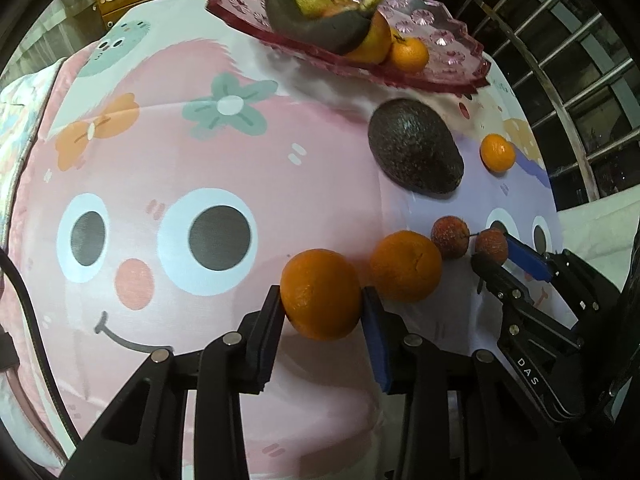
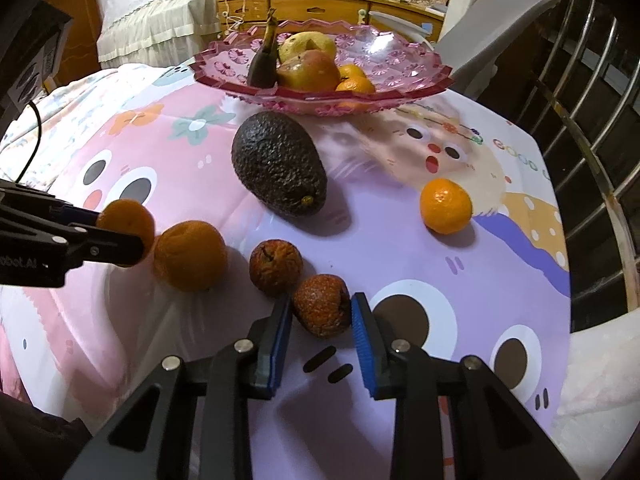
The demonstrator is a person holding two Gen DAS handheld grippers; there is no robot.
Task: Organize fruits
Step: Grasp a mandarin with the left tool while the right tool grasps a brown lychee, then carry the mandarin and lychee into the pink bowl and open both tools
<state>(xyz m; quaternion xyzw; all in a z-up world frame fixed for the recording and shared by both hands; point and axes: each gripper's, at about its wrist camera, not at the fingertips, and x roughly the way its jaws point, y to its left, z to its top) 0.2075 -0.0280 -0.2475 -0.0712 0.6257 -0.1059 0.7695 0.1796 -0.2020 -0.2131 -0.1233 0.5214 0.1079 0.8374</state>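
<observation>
My left gripper [image 1: 322, 300] is shut on an orange [image 1: 321, 294] just above the cloth; it also shows in the right wrist view [image 2: 127, 224]. A second orange [image 1: 405, 265] lies beside it. My right gripper [image 2: 321, 312] is closed around a wrinkled red fruit [image 2: 322, 310], both pads touching it, on the cloth. Another wrinkled red fruit [image 2: 275, 266] lies just left of it. A dark avocado [image 2: 279, 163] and a small mandarin [image 2: 445, 205] lie farther back. The pink glass fruit bowl [image 2: 420, 76] holds a blackened banana, pears and mandarins.
The table wears a pink and purple cartoon cloth [image 2: 400, 264]. A metal railing [image 2: 592, 120] runs along the right side. A wooden dresser [image 2: 320, 4] and a draped bed stand behind the table. A black cable [image 1: 24, 280] hangs at the left edge.
</observation>
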